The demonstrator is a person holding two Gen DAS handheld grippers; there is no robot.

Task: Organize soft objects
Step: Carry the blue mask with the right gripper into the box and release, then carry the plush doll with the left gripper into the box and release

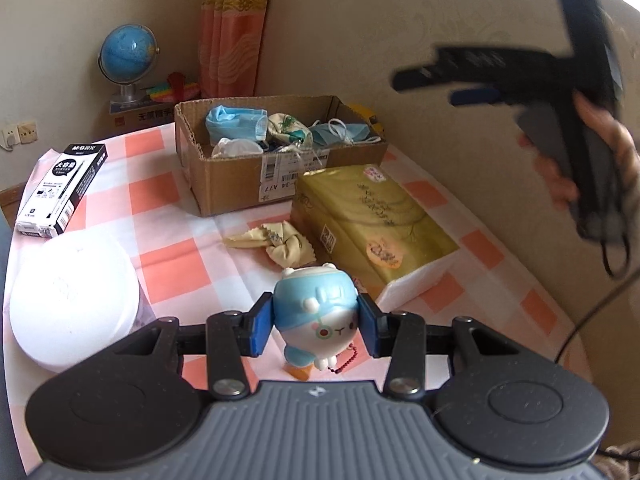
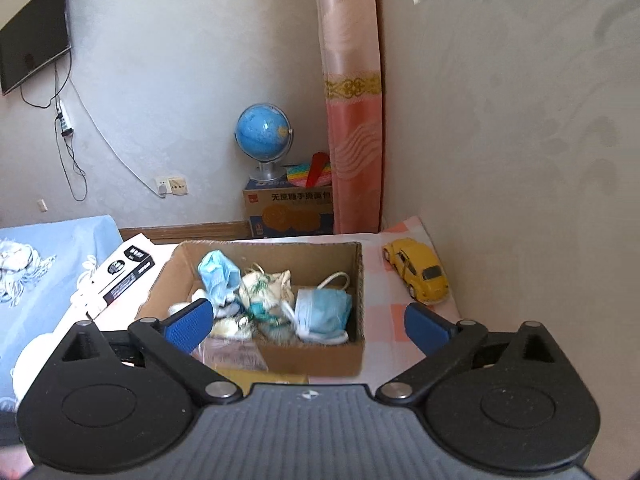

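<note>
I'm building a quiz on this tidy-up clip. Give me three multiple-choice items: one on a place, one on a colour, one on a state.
1. Where does the yellow toy car stand?
A. inside the cardboard box
B. on the checked cloth beside the box, near the wall
C. on the tissue pack

2. What colour is the cap of the squishy toy held by the left tool?
A. light blue
B. red
C. green

3. How is the right tool?
A. shut on a face mask
B. shut on the crumpled cloth
C. open, holding nothing

Answers:
1 B, the car sits outside the cardboard box, to its right in the right wrist view.
2 A, the toy's top is pale blue above a white face.
3 C, its blue pads are wide apart above the box, with nothing between them.
</note>
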